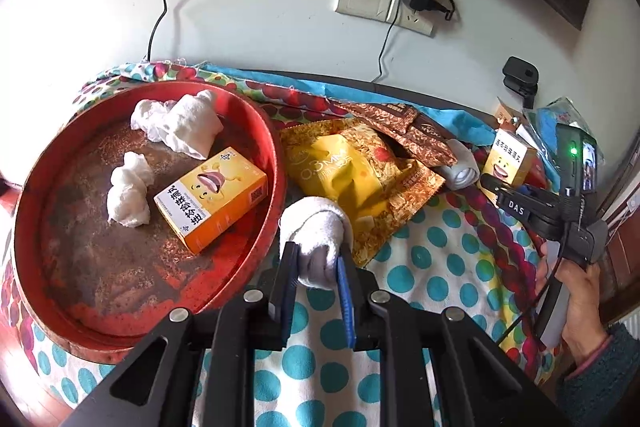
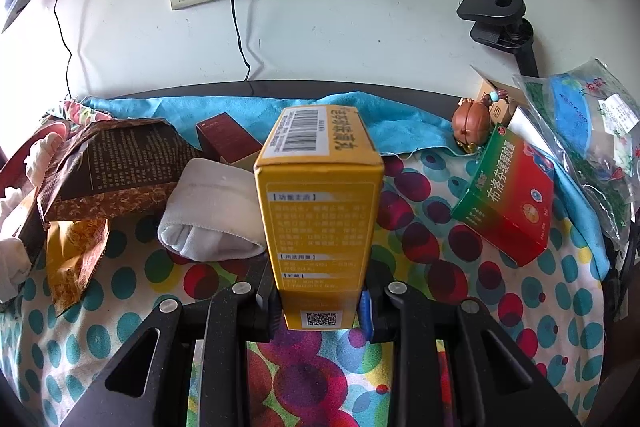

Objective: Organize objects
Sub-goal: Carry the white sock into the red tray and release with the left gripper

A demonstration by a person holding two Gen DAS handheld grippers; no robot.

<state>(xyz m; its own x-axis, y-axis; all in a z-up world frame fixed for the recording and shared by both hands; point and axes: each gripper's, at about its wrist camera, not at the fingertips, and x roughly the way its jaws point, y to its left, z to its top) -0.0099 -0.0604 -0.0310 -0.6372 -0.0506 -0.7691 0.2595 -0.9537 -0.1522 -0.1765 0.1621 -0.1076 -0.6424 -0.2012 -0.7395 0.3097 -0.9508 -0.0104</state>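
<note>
At the bottom centre of the left wrist view, the left gripper [image 1: 318,267] has its jaws closed on a rolled white sock [image 1: 318,231], which sits just right of the rim of the red round tray [image 1: 262,227]. In the right wrist view, the right gripper [image 2: 320,307] has its jaws clamped on the lower end of a yellow medicine box [image 2: 320,211], held upright at frame centre above the polka-dot cloth [image 2: 120,307] that covers the table.

Further in, the tray at centre left of the left view already holds a matching yellow box [image 1: 212,199] and several crumpled white cloths [image 1: 180,125]. To the tray's right lie a yellow snack bag [image 1: 344,171] and a brown snack packet [image 1: 400,131]. In the right view, a second white sock [image 2: 212,215] lies just left of the held box, and a red-and-green medicine box [image 2: 508,199] rests tilted at centre right.

The step in hand looks like carrying both held items toward the tray. The sock appears closest: the next move calls for lifting it over the rim and releasing it in a bare patch, clear of the box. The right hand's box would then need to travel left across the snack bags.
</note>
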